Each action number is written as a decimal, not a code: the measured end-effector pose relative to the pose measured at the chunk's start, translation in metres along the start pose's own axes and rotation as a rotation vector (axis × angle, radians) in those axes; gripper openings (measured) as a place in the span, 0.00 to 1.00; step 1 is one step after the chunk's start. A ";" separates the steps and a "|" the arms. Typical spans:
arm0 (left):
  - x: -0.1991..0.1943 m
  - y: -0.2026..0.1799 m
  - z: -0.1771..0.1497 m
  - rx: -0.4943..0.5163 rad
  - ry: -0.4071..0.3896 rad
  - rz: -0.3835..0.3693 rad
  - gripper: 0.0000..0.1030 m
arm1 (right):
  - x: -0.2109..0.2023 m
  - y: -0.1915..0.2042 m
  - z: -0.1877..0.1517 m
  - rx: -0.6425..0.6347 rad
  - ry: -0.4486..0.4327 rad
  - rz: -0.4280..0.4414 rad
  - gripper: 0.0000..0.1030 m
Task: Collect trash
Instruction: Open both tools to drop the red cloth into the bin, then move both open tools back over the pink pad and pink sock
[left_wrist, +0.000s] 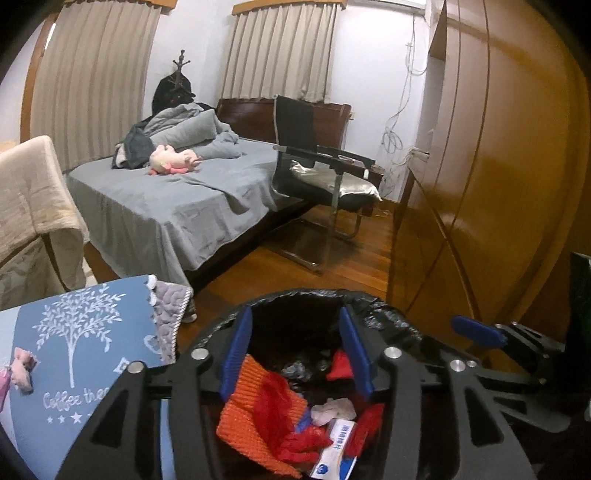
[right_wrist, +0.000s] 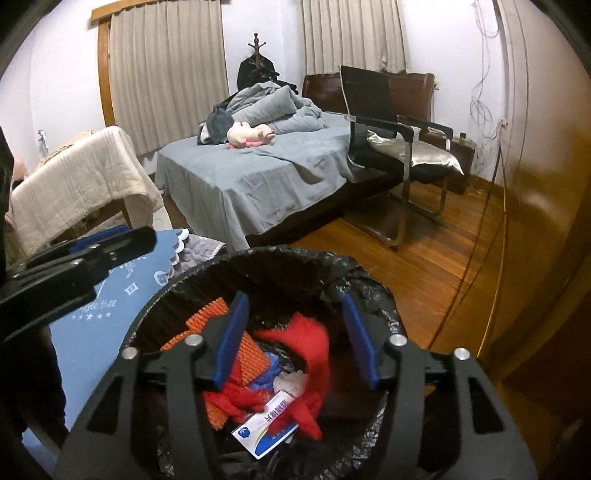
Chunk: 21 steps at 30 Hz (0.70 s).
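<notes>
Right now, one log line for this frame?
stage: over bin | left gripper: open, empty | right gripper: open, empty | trash bin: black liner, holds red and orange netting, white-blue packet

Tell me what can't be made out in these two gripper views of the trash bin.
- Trash bin bottom: both views, buried under red netting and orange mesh.
- White packet print: too small and blurred, both views.
- Bin's outer body: cut off by the frame's lower edge and hidden behind the left gripper and right gripper.

Both views look down, close; sharing bin (left_wrist: 332, 295).
</notes>
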<state>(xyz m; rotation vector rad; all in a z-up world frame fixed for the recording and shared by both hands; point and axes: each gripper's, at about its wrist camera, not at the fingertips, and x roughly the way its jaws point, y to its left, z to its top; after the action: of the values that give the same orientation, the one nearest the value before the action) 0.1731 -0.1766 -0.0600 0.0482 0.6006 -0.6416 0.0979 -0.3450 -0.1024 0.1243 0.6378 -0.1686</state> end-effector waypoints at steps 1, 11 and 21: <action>-0.002 0.002 -0.001 0.000 -0.001 0.009 0.52 | 0.001 0.000 -0.001 0.003 0.001 0.000 0.59; -0.045 0.044 -0.016 -0.038 -0.042 0.141 0.86 | -0.007 0.020 0.001 0.023 -0.029 0.012 0.93; -0.094 0.098 -0.043 -0.086 -0.058 0.287 0.91 | -0.002 0.080 0.008 -0.027 -0.033 0.089 0.93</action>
<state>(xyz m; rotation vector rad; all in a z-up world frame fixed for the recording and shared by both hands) 0.1475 -0.0368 -0.0588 0.0345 0.5523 -0.3373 0.1161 -0.2680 -0.0900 0.1230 0.6002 -0.0758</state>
